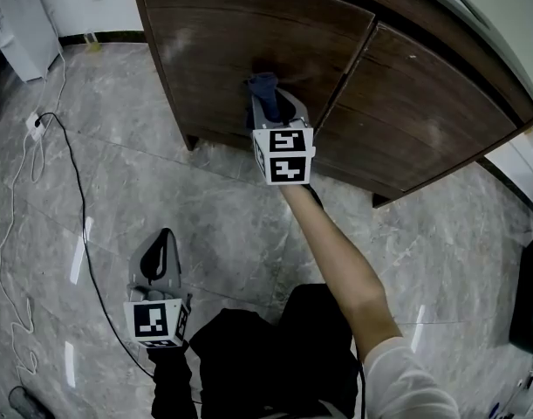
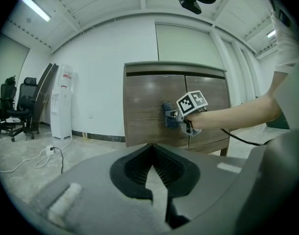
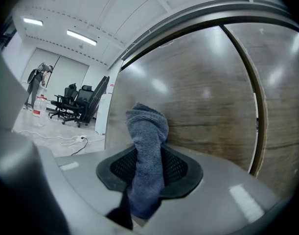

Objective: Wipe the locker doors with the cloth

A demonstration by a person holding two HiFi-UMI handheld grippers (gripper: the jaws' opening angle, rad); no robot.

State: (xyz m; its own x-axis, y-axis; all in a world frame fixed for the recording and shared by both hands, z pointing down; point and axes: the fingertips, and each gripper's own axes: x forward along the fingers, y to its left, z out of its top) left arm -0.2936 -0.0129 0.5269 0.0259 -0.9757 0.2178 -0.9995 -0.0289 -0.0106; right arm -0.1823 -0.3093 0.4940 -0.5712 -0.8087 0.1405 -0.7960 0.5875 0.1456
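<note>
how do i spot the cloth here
Find the dark brown wooden locker, then its left door. Near that door's right edge, a bunched cloth sticks out of the right gripper. It is the only soft, blue-grey thing against the wood.

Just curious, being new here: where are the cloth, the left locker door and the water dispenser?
cloth (image 3: 148, 126): right gripper view, bunched top.
left locker door (image 1: 240, 51): head view, panel's middle.
water dispenser (image 2: 61, 106): left gripper view, white front.
</note>
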